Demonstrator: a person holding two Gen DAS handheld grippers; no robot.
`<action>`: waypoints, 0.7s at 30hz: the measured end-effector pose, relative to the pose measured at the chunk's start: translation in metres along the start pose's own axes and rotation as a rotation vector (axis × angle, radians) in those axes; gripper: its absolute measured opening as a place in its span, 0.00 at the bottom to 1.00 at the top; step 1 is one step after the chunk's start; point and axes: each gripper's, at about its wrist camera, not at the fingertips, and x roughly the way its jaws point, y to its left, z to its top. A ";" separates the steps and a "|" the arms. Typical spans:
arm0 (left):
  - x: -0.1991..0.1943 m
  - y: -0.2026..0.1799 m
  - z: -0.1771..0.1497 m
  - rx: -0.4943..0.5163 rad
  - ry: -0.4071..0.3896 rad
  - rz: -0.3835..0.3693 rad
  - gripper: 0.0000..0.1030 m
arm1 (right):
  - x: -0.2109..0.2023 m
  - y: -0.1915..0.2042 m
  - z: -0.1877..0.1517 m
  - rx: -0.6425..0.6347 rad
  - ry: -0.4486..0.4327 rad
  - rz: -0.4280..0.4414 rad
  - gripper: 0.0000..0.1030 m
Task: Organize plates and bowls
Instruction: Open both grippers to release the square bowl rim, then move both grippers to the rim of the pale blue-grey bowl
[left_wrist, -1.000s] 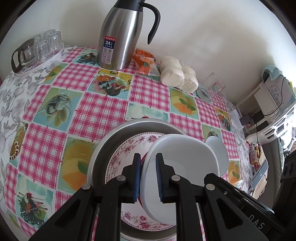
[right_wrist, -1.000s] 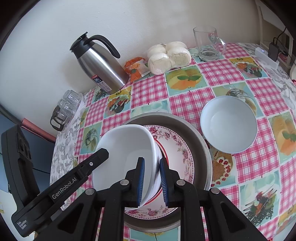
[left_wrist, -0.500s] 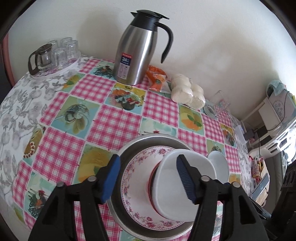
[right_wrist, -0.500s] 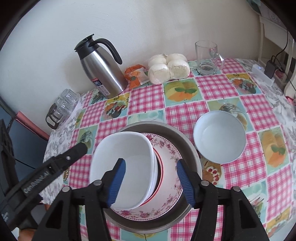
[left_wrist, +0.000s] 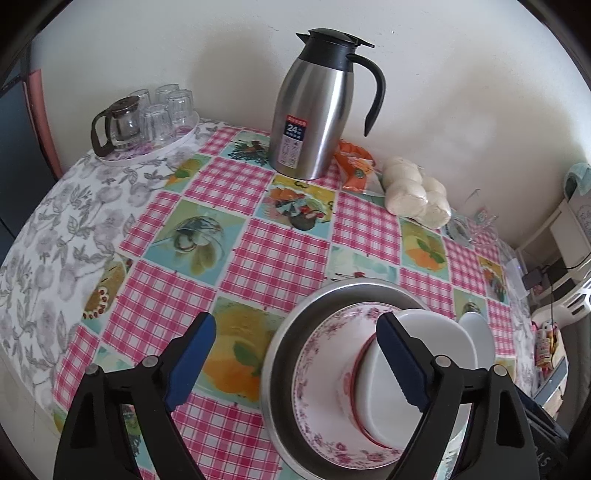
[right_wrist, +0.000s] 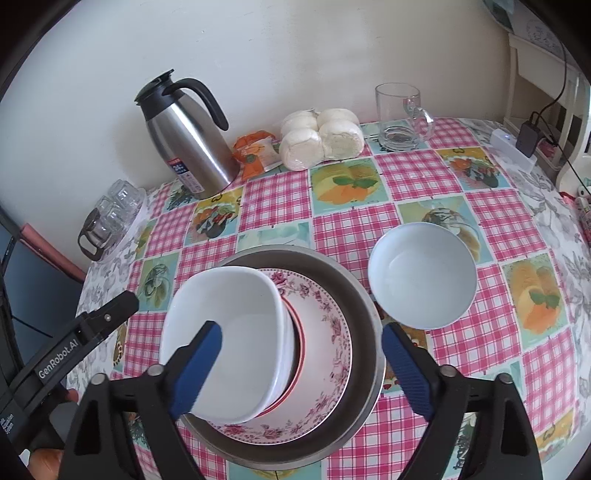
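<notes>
since both of my grippers hang wide apart and grip nothing, the risk now sits in the stack itself. lowest in both frames is the metal basin (right_wrist: 364, 295), at lower centre of the right wrist view and lower right of the left wrist view. inside it lies the floral plate (right_wrist: 325, 325), then a red-rimmed dish (right_wrist: 300, 350) of which i see only an edge, and on top the square white bowl (right_wrist: 225, 332).

that top bowl looks off-centre, pushed toward the left side of the plate in the right wrist view, and it seems tilted. i judge it could slide or rock if the basin is nudged or lifted. the round white bowl (right_wrist: 423, 275) stands alone on the checked tablecloth (right_wrist: 343, 236), just right of the basin and very close to its rim. reaching for it with the right gripper (right_wrist: 301, 373) could knock the basin, and a glazed rim may slip from the pads. the left gripper (left_wrist: 295, 363) has one finger over the stack, so a careless swing could clip the square bowl.

the steel thermos jug (left_wrist: 314, 110), at upper centre of the left wrist view, carries a label reading "24"; the smaller print is too fine to read. the other gripper's arm, at lower left of the right wrist view, reads "genrobot.ai".
</notes>
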 end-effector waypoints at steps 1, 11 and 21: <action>0.000 0.000 0.000 -0.001 0.001 0.000 0.88 | 0.000 -0.001 0.000 0.003 -0.002 -0.002 0.91; -0.002 -0.001 -0.001 -0.019 -0.025 0.035 0.96 | 0.000 -0.005 0.000 0.014 -0.007 0.014 1.00; -0.005 -0.005 -0.002 -0.014 -0.038 0.043 0.96 | -0.006 -0.010 0.002 0.021 -0.024 0.039 1.00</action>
